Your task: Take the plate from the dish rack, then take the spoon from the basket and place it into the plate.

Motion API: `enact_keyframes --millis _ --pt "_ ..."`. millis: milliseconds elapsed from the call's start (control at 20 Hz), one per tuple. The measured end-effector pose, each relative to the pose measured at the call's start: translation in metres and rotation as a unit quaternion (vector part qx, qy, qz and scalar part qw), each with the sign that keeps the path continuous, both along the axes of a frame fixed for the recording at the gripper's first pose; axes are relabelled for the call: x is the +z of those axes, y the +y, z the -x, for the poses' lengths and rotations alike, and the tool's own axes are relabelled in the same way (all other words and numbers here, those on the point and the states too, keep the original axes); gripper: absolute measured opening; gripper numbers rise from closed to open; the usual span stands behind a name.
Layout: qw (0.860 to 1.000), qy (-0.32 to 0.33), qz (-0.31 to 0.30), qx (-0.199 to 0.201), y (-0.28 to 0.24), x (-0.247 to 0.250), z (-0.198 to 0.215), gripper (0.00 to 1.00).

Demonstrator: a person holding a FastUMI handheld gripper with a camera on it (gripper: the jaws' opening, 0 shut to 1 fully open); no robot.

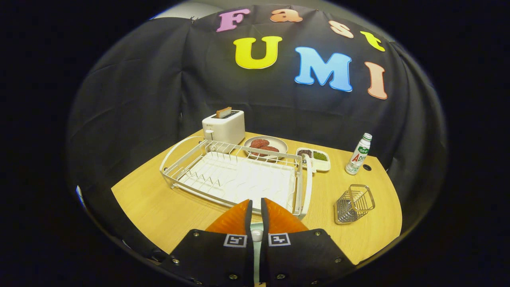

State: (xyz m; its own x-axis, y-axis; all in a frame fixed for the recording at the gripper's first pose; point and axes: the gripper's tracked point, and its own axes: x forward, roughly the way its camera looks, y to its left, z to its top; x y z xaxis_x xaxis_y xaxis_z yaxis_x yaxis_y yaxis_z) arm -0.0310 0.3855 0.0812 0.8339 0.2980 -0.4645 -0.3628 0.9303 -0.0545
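Observation:
The white wire dish rack [239, 179] lies just beyond my fingertips with no plate in its slots. To the right of my fingers stands the small wire basket [354, 204], with no spoon in it. My gripper [255, 204] hovers over the near edge of the wooden table [159, 207], fingers drawn together with a thin slit between them and nothing at the tips. Low in that slit, close to the gripper body, shows a pale strip with a small white rounded thing [257, 235]; I cannot tell what it is.
Behind the rack are a white toaster [224, 127] with a slice of bread, a plate of brown patties [265, 145] and a white divided dish [314, 157]. A small bottle [358, 154] stands at the far right. The booth's black cloth closes in the table.

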Motion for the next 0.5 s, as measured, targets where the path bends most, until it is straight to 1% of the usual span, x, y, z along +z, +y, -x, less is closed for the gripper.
enact_keyframes --millis 200,250,350,500 --pt "1.0 0.019 0.009 0.017 0.008 -0.016 -0.001 0.05" --pt "0.999 0.026 0.013 0.015 0.007 -0.021 0.001 0.05" --pt "1.0 0.016 0.009 0.01 0.007 -0.02 -0.003 0.06" --pt "1.0 0.019 0.017 0.001 0.001 -0.019 -0.001 0.12"
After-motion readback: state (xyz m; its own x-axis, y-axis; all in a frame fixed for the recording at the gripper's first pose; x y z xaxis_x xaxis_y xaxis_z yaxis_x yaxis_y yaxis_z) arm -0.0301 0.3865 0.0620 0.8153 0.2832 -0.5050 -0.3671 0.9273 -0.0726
